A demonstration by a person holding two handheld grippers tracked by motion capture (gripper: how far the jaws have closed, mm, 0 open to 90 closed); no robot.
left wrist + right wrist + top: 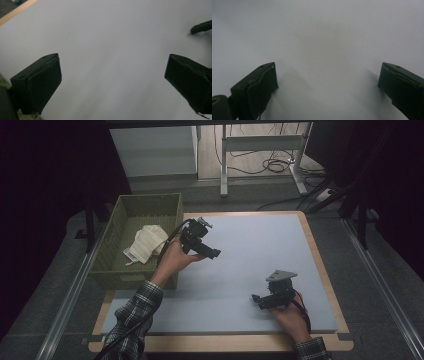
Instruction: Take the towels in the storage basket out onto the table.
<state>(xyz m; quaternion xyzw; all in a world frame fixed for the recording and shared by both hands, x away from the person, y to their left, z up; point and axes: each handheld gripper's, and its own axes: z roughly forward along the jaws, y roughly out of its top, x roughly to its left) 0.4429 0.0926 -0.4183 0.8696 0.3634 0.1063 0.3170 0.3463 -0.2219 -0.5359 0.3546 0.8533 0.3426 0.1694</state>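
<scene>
The left gripper (112, 82) has its jaws spread wide with nothing between them; past their tips lies only the pale blue-grey mat (107, 37), and far off toward the upper right corner of the left gripper view a dark tip of the other tool pokes in. The right gripper (327, 87) is likewise fully parted and empty, its jaws hanging close over the same bare mat, with soft shadows just beneath each pad.

From the high view, the left gripper (212, 252) is raised above the mat, pointing away from the green basket (112, 250) that sits just behind it and off to its side. The folded cloth (146, 244) lies inside that basket, toward its middle, well apart from both pairs of jaws. The right gripper (257, 300) rests low near the front of the mat, far across from the basket.

Judging from this layout, the work appears to concern the cloth, and neither tool is aimed at it. The main risk is in the approach: the left gripper would have to swing back over the basket's wall, and its trailing cable or a jaw could catch the rim and shift or tip the basket. The cloth is soft and layered, so a shallow pinch could take just the top fold, letting it unfurl or slip loose on lifting.
</scene>
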